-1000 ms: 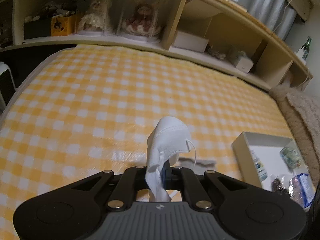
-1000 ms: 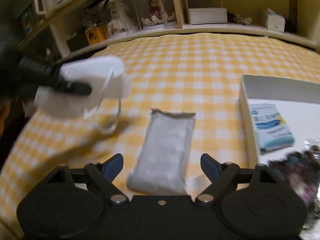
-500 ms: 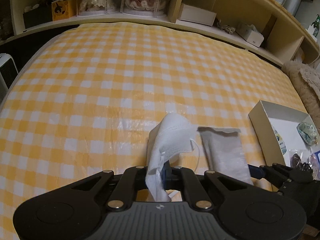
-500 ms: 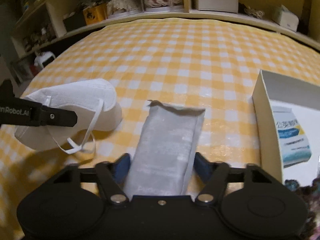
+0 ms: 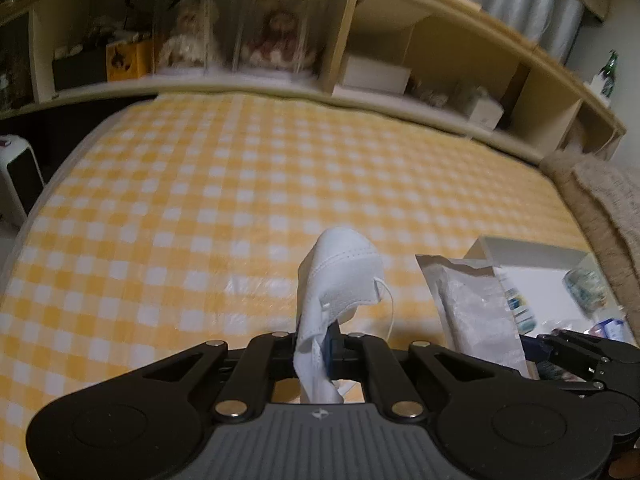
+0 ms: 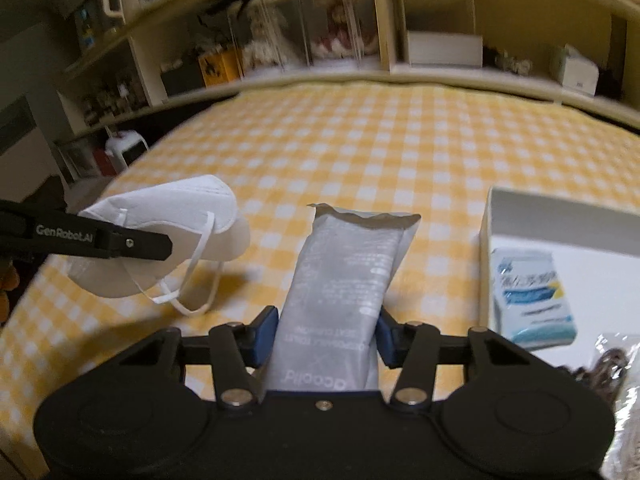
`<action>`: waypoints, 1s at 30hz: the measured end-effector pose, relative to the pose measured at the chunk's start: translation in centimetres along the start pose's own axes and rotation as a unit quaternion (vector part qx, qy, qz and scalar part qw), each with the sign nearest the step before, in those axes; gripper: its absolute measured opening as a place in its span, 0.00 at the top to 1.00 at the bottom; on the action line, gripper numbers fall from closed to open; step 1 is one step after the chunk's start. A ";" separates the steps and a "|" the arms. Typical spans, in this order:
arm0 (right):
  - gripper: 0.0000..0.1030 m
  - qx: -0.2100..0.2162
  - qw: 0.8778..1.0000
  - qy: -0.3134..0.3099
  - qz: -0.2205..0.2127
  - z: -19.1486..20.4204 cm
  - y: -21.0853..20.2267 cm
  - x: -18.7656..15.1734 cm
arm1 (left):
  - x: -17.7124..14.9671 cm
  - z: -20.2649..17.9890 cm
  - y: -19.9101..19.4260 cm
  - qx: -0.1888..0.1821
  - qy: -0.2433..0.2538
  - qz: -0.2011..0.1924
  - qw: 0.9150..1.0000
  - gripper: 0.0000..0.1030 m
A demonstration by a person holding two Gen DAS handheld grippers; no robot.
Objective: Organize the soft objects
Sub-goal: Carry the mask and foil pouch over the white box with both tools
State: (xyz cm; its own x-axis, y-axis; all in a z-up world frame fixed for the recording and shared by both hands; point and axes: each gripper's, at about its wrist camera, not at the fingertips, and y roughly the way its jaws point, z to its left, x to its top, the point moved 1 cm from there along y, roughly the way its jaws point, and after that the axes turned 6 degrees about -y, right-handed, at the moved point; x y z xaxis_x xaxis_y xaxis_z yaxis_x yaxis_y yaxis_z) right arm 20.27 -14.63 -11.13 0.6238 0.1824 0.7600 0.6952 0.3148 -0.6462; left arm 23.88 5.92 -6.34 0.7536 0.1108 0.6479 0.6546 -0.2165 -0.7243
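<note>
Checked bedspread (image 6: 400,152) below: right gripper (image 6: 326,334) jaws closing on pouch (image 6: 344,280) (silver).

A yellow checked bedspread (image 5: 248,184) fronts a wooden shelf unit (image 5: 400,40) under dim light.

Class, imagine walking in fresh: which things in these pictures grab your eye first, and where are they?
A white face mask hangs pinched in the left tongs above the yellow checked cloth. Beside it, the right tongs are closing on a silvery packet, with an open white box at the right.
</note>
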 end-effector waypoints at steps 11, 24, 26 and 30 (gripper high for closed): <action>0.50 0.007 0.999 -0.009 -0.053 -2.1 -7.0 1.9 | 0.4 -2.8 -4.5 -0.041 0.010 -0.059 0.997 0.94; 0.50 -0.032 0.994 -0.021 -0.105 -7.4 -14.1 2.5 | 1.0 -7.8 -6.6 -0.081 0.052 -0.103 0.990 0.94; 0.49 -0.042 0.993 -0.013 -0.108 -8.8 -14.7 2.4 | 1.2 -8.7 -6.7 -0.090 0.055 -0.108 0.988 0.94; 0.49 -0.067 0.990 0.018 -0.119 -11.9 -15.6 1.7 | 1.5 -10.9 -6.4 -0.105 0.067 -0.113 0.986 0.94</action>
State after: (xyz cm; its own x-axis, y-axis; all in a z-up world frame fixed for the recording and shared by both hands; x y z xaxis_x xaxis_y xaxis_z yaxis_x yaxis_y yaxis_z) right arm 14.72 -30.33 -0.60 0.4477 0.0848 0.8902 0.8636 0.2171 -0.4550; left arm 20.17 -3.06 1.83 0.5662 0.0539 0.8225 0.7673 -0.3990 -0.5021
